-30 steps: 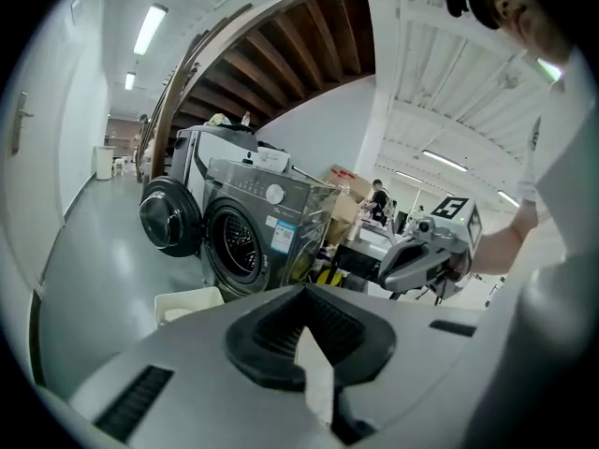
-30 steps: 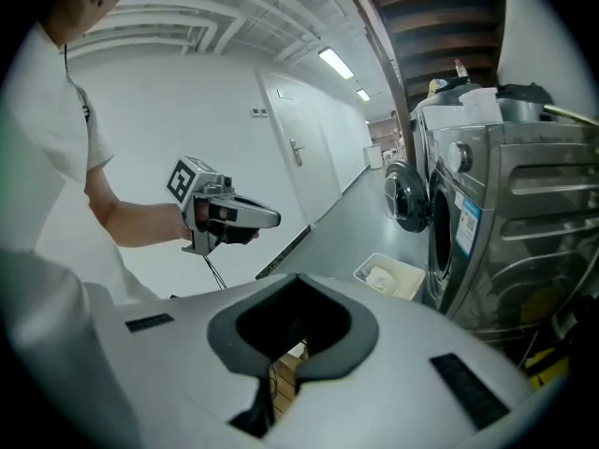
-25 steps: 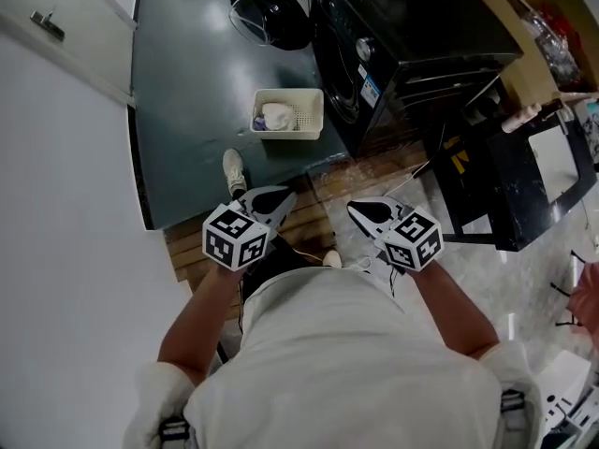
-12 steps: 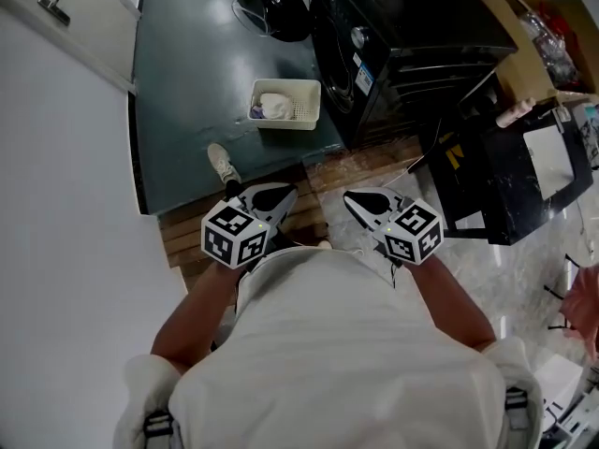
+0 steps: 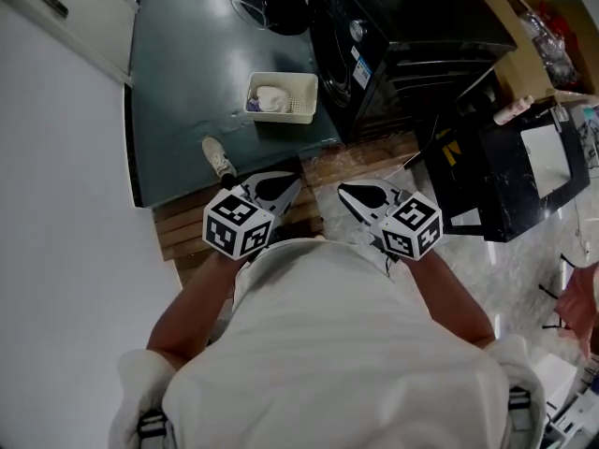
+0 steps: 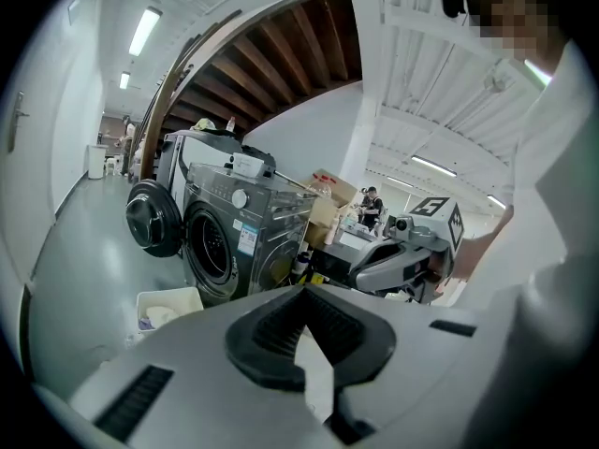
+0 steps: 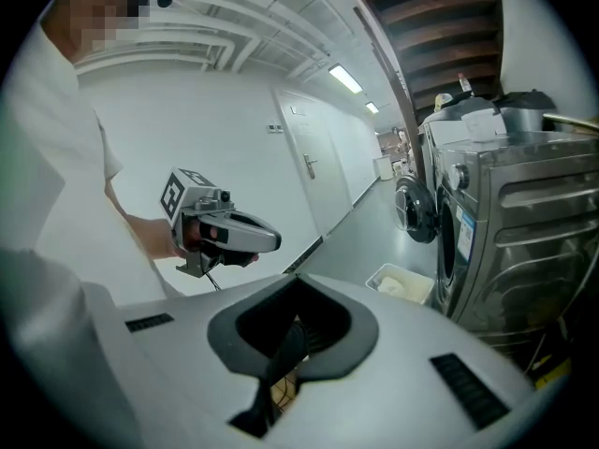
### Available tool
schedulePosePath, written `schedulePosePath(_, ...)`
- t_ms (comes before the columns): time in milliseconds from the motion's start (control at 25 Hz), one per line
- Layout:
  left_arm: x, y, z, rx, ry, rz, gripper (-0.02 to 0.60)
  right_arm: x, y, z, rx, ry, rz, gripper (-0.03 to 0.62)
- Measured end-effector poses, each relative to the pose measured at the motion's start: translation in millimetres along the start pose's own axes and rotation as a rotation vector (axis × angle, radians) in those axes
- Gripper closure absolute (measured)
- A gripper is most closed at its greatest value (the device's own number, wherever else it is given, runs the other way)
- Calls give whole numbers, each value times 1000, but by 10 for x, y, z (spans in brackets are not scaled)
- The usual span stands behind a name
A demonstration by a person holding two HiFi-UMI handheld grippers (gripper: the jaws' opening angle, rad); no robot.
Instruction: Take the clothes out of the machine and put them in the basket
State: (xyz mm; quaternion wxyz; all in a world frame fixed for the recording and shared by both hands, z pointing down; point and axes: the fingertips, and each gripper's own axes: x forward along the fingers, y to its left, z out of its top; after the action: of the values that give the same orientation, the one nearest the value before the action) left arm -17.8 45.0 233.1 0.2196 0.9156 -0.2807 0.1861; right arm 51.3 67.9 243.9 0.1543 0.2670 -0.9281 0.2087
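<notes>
The dark washing machine (image 5: 374, 45) stands at the top of the head view with its round door (image 5: 267, 3) swung open. A white basket (image 5: 281, 98) sits on the dark floor in front of it, with pale clothes inside. My left gripper (image 5: 281, 187) and right gripper (image 5: 351, 195) are held side by side at waist height, well short of the basket. Both are shut and hold nothing. The left gripper view looks past the left gripper (image 6: 304, 290) to the machine (image 6: 234, 241) and the basket (image 6: 168, 307). The right gripper view looks past the right gripper (image 7: 298, 279) to the basket (image 7: 402, 282) beside the machine (image 7: 505, 232).
A white shoe (image 5: 218, 157) is planted on the dark floor near a wooden step (image 5: 187, 227). A black stand (image 5: 505, 176) and a cardboard box (image 5: 543, 36) crowd the right side of the machine. A white wall (image 5: 65, 157) runs along the left.
Both grippers have crept forward and slightly up towards the basket, still shut and empty. The person's body has followed them.
</notes>
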Motion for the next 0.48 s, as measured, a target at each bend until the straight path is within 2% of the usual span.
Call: schedulePosePath(480,14,10,-82,14,23,10,584,-40,28,-33,-8,-7,4,591)
